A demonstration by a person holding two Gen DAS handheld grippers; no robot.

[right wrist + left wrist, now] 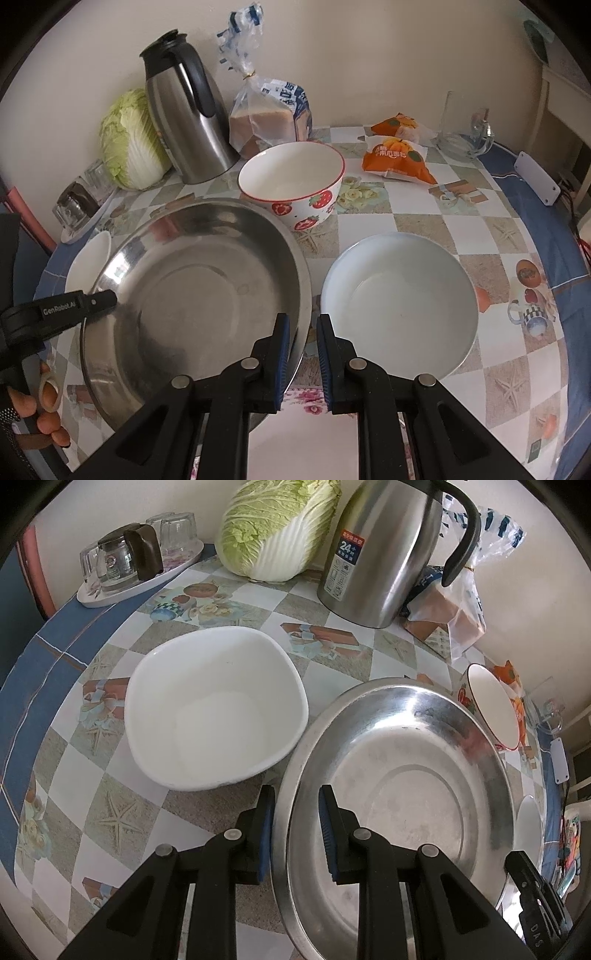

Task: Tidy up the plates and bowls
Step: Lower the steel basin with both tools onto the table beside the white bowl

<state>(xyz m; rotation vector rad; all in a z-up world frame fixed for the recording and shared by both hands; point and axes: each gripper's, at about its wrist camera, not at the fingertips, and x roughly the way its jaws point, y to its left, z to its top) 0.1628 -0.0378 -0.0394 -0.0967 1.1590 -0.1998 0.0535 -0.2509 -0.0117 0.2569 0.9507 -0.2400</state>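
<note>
A large steel basin [402, 794] [192, 291] sits mid-table. My left gripper [297, 830] straddles its left rim, one finger outside and one inside, with a visible gap to the rim. My right gripper [303, 354] straddles its right rim the same way, jaws slightly apart. A white squarish bowl [218, 709] lies left of the basin; its edge also shows in the right wrist view [88, 258]. A pale blue bowl [399, 302] lies right of the basin. A strawberry-print bowl [295, 181] [495, 705] stands behind the basin.
A steel thermos jug [380, 550] [184, 118], a napa cabbage [277, 528] [129, 140] and a bagged loaf [269, 114] stand at the back wall. A tray of glasses [136, 565] is at the far left. Orange snack packets [399, 155] and a glass mug [465, 129] sit far right.
</note>
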